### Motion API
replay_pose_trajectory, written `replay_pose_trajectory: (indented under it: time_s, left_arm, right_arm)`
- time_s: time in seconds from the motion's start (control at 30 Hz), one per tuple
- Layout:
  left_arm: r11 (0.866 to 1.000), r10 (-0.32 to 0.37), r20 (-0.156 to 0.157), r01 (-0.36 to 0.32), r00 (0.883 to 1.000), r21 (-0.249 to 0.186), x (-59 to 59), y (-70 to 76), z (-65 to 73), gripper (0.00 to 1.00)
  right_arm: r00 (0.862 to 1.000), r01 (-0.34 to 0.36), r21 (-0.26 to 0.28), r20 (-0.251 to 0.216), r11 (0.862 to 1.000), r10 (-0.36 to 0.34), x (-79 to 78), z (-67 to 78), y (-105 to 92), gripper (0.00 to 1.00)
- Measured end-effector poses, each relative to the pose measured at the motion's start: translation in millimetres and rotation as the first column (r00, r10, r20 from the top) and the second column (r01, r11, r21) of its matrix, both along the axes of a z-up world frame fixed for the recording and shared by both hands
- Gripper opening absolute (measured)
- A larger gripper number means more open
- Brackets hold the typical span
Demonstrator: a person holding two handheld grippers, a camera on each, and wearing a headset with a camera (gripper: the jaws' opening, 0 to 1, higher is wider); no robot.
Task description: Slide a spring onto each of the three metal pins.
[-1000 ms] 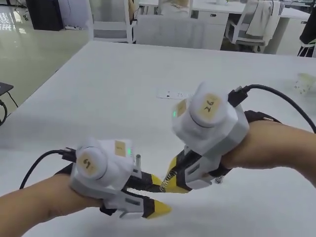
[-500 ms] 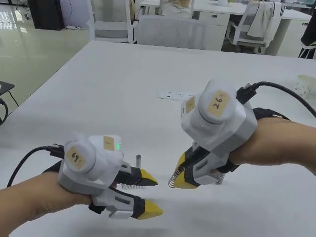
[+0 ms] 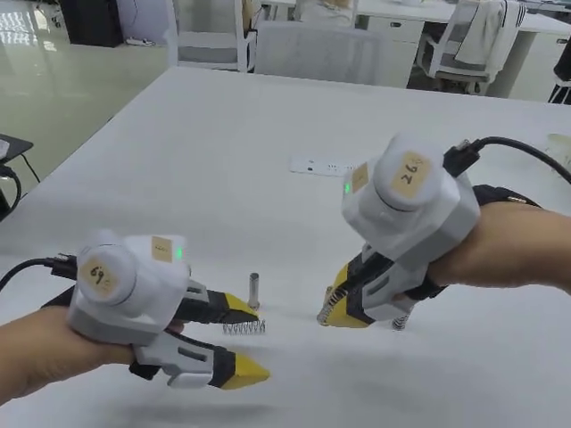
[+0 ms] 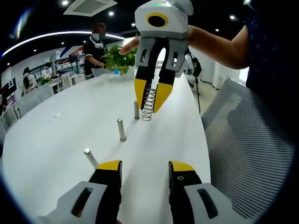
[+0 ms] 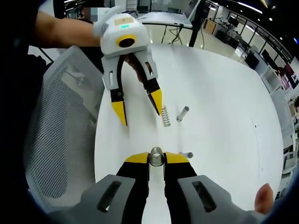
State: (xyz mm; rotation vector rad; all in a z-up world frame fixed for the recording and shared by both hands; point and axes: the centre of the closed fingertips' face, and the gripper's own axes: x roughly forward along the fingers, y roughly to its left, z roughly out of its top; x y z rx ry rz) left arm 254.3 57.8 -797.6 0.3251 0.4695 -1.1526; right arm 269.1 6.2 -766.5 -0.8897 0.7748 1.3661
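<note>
**Head view.** The right tool (image 3: 337,314) was clamped on the held spring (image 3: 328,307), with its tips angled down at the worktop (image 3: 268,134). The left tool (image 3: 243,343) had its jaws apart and gripped nothing. A loose spring (image 3: 244,327) lay flat between the left tool's tips, its long axis running across toward the right tool. A bare pin (image 3: 254,290) stood upright just beyond the left tool's farther tip, between the two tools. Behind the right tool a sprung pin (image 3: 399,321) partly showed, already wearing its coil.

**Left gripper view.** The held spring (image 4: 148,105) hung about upright between the right tool's yellow tips, its lower end poking out below them. The pins stood in a row. One pin stood by this tool's own jaw, probably the bare pin (image 4: 89,156). Next came the middle pin (image 4: 122,129), bare and upright, and farthest the sprung pin (image 4: 136,110), just beside the held spring. Judged: the middle pin is the target. It sat below and to one side of the held spring, and their axes were roughly parallel. The move is therefore a sideways shift, then a descent.

**Right gripper view.** The held spring (image 5: 157,157) appeared end-on, its open bore facing the camera. A short pin (image 5: 186,154) stood just beside one jaw tip, presumably the middle pin. The right tool was nearer the middle pin, and the left tool was nearer the loose spring (image 5: 165,115).
</note>
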Motion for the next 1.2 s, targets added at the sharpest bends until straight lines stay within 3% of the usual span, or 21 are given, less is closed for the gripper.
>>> replay_pose_trajectory:
  time_s: [0.4,0.87,1.2]
  left_arm:
    - [0.996,0.079,0.003,-0.079,0.997,-0.034,3.7,17.4,3.3,0.38]
    - [0.980,0.181,0.011,-0.179,0.984,-0.093,8.7,32.8,10.8,0.42]
    - [0.971,0.210,0.003,-0.208,0.978,-0.115,7.9,34.2,9.6,0.43]
  right_arm:
    - [1.000,0.019,-0.012,0.007,1.000,-0.019,10.5,1.3,-7.3,0.09]
    - [0.999,0.042,-0.026,0.019,0.999,-0.041,25.7,2.8,-14.7,0.09]
    - [0.999,0.042,-0.055,0.027,0.998,-0.040,40.4,0.9,-16.1,0.09]
